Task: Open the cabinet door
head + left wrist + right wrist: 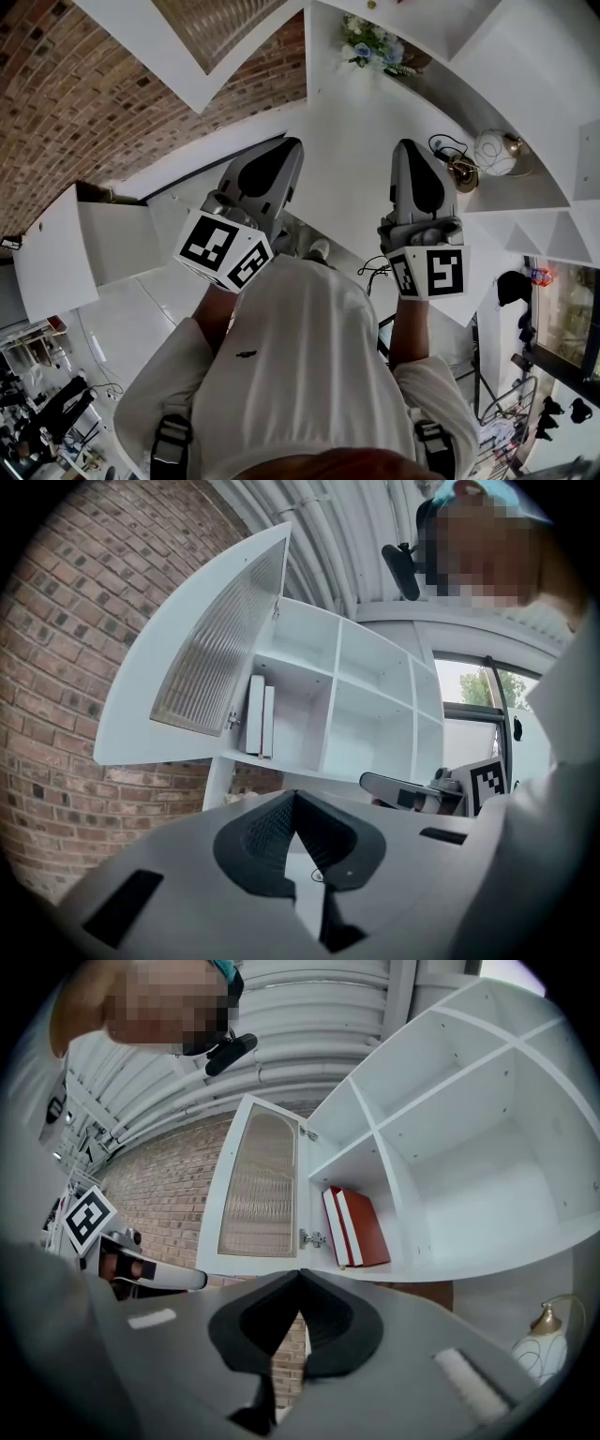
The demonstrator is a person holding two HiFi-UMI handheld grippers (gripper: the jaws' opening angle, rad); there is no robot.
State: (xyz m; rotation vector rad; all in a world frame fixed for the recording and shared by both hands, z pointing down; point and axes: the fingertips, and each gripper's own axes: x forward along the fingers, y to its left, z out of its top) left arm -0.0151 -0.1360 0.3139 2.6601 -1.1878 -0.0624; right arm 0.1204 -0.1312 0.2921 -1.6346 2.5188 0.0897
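Observation:
The white cabinet door [220, 28] with its ribbed glass pane stands swung wide open, seen in the left gripper view [216, 658] and the right gripper view [258, 1185]. Behind it the compartment holds two upright red books [361, 1227], which show white edges from the left [260, 714]. My left gripper [281, 155] is held in front of the shelving, shut and empty, with its tips meeting [295, 797]. My right gripper [411, 155] is beside it, also shut on nothing [300, 1274]. Neither touches the door or the shelves.
White open shelving [375, 122] runs right of the door, with a flower bunch [375, 42] and a round white lamp [494, 152] in its compartments. A brick wall [84, 84] lies left of the cabinet. A white panel [56, 253] juts out low on the left.

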